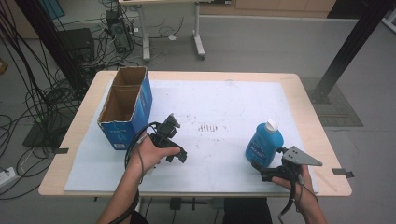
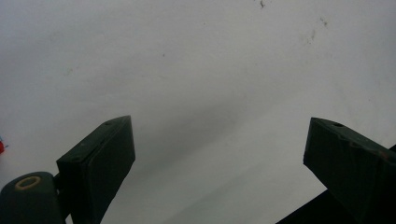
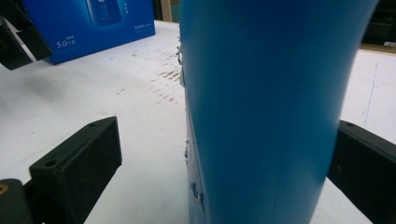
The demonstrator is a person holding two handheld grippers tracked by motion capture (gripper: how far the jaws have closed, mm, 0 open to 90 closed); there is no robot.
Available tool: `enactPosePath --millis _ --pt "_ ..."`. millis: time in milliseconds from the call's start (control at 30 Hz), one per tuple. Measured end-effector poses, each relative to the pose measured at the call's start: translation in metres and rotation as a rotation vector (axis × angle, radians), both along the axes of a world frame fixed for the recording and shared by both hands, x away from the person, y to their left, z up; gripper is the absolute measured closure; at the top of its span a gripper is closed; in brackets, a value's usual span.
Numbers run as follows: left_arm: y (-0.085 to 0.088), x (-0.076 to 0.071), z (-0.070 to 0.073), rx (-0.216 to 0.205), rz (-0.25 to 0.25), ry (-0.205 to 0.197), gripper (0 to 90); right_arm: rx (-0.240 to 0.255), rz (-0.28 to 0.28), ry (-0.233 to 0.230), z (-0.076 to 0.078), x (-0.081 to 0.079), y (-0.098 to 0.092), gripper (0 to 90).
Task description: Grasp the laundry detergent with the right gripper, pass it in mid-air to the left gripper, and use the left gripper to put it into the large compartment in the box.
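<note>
Now | right claw (image 3: 224, 154) straddles bottle (image 3: 275, 107) (jaws apart) | left claw (image 2: 219, 154) agape

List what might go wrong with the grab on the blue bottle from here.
The blue bottle sits off-centre between the right gripper's open jaws, near one jaw and apart from the other; closing could push or tip the upright bottle. If it tips, it may roll on the white sheet toward the table edge.

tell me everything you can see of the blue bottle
The blue bottle looks like glossy plastic, with a white cap and a label on its side whose print is too small to read. It stands upright on the white sheet near the table's right front, between the right gripper's open jaws; contact cannot be told.
</note>
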State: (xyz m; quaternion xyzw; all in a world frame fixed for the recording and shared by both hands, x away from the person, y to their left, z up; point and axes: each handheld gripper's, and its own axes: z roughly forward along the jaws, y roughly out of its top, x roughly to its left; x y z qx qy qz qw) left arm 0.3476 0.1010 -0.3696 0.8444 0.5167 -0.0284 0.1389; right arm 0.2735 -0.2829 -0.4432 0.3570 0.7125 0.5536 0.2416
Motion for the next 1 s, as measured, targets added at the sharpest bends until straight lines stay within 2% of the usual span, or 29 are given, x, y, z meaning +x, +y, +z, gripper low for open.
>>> enactPosePath --millis 267,567,1000 --pt "-0.002 -0.001 0.001 -0.003 -0.006 0.000 9.3 0.002 -0.017 -0.018 -0.001 0.008 0.003 1.2" --pt "-0.003 -0.002 -0.001 -0.002 -0.003 0.010 9.3 0.036 -0.022 -0.027 -0.004 0.016 0.004 1.2" --pt "-0.002 0.002 -0.002 0.005 -0.002 0.014 9.4 0.047 -0.023 -0.029 -0.006 0.019 0.005 1.3"
